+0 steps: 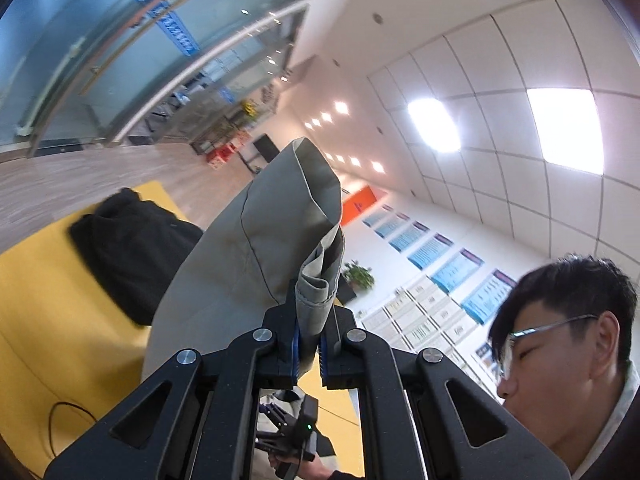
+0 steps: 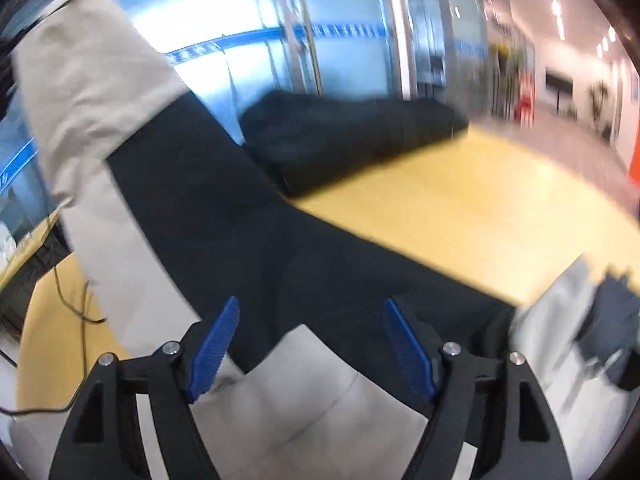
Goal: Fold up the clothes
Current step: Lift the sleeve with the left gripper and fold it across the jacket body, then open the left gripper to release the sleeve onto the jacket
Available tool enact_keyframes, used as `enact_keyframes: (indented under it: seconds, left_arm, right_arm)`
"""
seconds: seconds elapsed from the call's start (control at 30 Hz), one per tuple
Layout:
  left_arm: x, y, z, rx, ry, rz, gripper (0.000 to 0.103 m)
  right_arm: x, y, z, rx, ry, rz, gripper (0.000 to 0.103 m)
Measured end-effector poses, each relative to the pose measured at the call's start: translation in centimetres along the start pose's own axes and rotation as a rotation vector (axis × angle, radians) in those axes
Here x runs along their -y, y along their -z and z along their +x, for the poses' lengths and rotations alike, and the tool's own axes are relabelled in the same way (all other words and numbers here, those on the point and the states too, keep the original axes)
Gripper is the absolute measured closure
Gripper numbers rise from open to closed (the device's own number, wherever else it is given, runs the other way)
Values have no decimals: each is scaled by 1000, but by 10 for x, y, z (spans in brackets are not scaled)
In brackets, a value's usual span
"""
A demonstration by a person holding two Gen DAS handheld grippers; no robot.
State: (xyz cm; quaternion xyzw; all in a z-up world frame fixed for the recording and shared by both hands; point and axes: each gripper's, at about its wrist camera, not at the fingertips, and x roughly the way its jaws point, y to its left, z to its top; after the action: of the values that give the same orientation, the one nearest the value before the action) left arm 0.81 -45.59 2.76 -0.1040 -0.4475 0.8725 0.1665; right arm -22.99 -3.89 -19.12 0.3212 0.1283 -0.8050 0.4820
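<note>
My left gripper [image 1: 308,350] is shut on a bunched edge of a grey garment [image 1: 260,240] and holds it lifted high above the yellow table [image 1: 48,300], tilted up toward the ceiling. In the right wrist view the same garment [image 2: 92,92] hangs from the upper left, grey with a black panel [image 2: 240,232], and its lower part lies under my right gripper [image 2: 312,344]. My right gripper is open and empty just above the cloth. A pile of black clothes [image 1: 128,248] lies on the table behind; it also shows in the right wrist view [image 2: 344,136].
The person's face [image 1: 560,352] is close at the right of the left wrist view. A black cable [image 2: 72,320] runs over the table's left side. More grey and dark cloth [image 2: 580,328] lies at the right. A glass wall [image 1: 100,40] stands behind the table.
</note>
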Motion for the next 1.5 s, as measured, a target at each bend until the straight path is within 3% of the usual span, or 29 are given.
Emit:
enact_keyframes:
  seconds: [0.13,0.3,0.47,0.57,0.7,0.8,1.03,1.27,1.4,1.5]
  left_arm:
    - [41,17,18,-43,75,17,98]
    - [87,49,57,-146,176,12,97]
    - [140,112,122,-300,273,-13,97]
    - [162,157,156,-383,303,-28,97]
    - [170,228,201,-485,310,-60,97]
    - [176,282,235,-561,316,-84,97]
    - [182,415,307,-740,293,-126,93]
    - [166,540,360,-880,206,-78,89]
    - [157,573,359,-945,177,-34,85]
    - [160,552,329,-958,175,15,78]
  right_arm:
    - [-26,16,-47,32,39,-112,24]
    - [-45,43,-90,48,37,-98,23]
    - [-30,72,-129,9,60,28,22]
    - [-13,85,-173,109,49,136,22]
    - [15,108,-239,230,60,293,21]
    - [37,134,-285,272,85,345,17]
    - [70,207,-361,170,231,418,17]
    - [92,268,-392,226,223,641,17]
    - [109,276,-377,270,101,745,16]
    - [122,282,-365,303,8,822,15]
